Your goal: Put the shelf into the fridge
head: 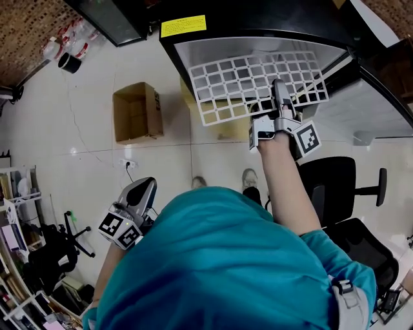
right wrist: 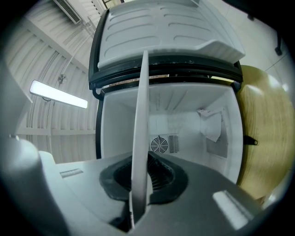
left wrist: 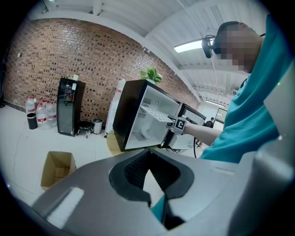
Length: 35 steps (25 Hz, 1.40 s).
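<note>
Head view: the right hand-held gripper (head: 279,97) is clamped on the near edge of the shelf (head: 248,80). The shelf lies flat ahead of it at the mouth of the fridge (head: 258,19), long axis across the opening. The left hand-held gripper (head: 141,196) hangs low, well apart.

Left gripper view: jaws together, nothing between them.

Right gripper view: the shelf runs edge-on from the jaws towards the fridge's back wall, so the push is likely straight forward.
</note>
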{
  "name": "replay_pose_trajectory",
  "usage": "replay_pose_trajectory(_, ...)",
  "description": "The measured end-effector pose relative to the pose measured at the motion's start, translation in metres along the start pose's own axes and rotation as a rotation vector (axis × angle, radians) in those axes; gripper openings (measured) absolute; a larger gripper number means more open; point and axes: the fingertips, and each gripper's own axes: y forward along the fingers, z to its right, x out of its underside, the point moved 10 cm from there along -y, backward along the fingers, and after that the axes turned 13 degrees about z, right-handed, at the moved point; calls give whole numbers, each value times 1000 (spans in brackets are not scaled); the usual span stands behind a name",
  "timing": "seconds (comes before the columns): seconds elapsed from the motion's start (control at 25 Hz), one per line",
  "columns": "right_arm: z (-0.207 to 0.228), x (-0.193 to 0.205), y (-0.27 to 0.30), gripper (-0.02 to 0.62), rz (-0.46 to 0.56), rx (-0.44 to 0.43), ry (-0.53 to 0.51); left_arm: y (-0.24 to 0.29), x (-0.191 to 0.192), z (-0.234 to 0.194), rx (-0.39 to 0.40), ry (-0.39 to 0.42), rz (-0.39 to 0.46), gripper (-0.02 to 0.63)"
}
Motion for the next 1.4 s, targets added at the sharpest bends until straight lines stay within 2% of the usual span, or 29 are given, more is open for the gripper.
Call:
replay_pose_trajectory(0.28, -1, 8, -4, 26, 96, -1, -3, -3, -15, -22, 67, 35, -22, 0)
replay_pose_trajectory(0.4, 2, 9, -6, 26, 122, 1, -12, -5, -22, -25, 69, 31, -26, 0)
replay_pose_trajectory(0.72, -2, 9, -7, 26, 104, -1, -18, -1, -30, -27, 75, 2, -3, 0)
replay_pose_trajectory(0.96, 2, 3, -15, 26, 24, 24, -26, 47, -29, -7, 136, -49, -7, 0)
replay_pose_trajectory(1.08, 3, -2, -14, 26, 4, 30, -13, 81, -21, 11, 205, -53, -45, 0)
replay_pose_trajectory(1.24, -1, -6, -10, 26, -30, 22, -5, 130, -18, 43, 269, -10, -89, 71)
replay_pose_trajectory(1.4, -1, -8, -11, 26, -58, 27, -9, 166, -13, 59, 226, 59, -129, 83)
